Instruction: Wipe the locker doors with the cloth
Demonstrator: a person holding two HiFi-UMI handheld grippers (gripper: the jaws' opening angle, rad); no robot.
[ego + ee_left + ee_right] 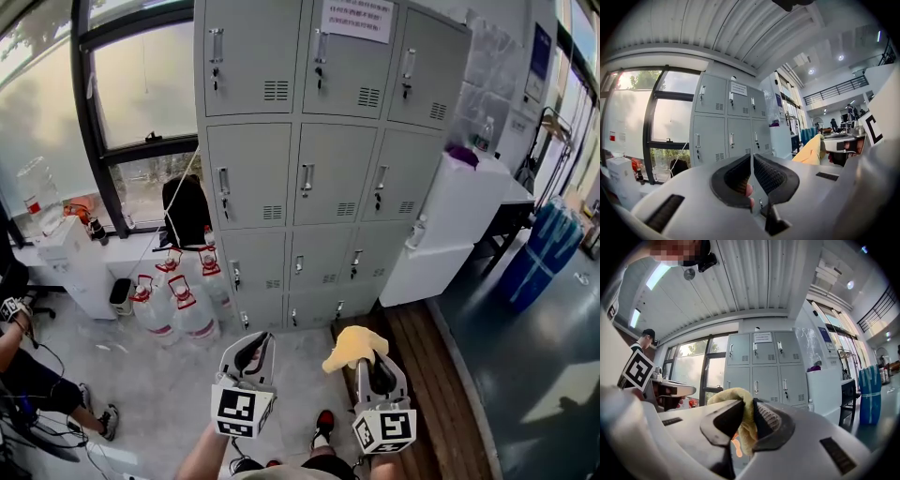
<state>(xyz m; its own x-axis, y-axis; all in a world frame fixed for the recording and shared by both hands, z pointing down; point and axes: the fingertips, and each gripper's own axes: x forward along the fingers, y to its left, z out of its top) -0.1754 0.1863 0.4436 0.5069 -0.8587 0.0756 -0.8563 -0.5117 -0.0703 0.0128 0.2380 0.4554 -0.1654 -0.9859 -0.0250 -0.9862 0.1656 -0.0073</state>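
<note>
Right gripper (373,361): jaws clamped on yellow cloth (350,346), which bunches above the tips. Left gripper (253,352): jaws pressed together, nothing between. Grey locker doors (319,173): ahead, well apart from both.

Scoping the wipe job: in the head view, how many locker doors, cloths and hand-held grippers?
locker doors: 12, in 4 rows of 3
cloth: 1, yellow
Hand-held grippers: 2, the left hand-held gripper and the right hand-held gripper, which is shut on the cloth
Total: 15
</note>
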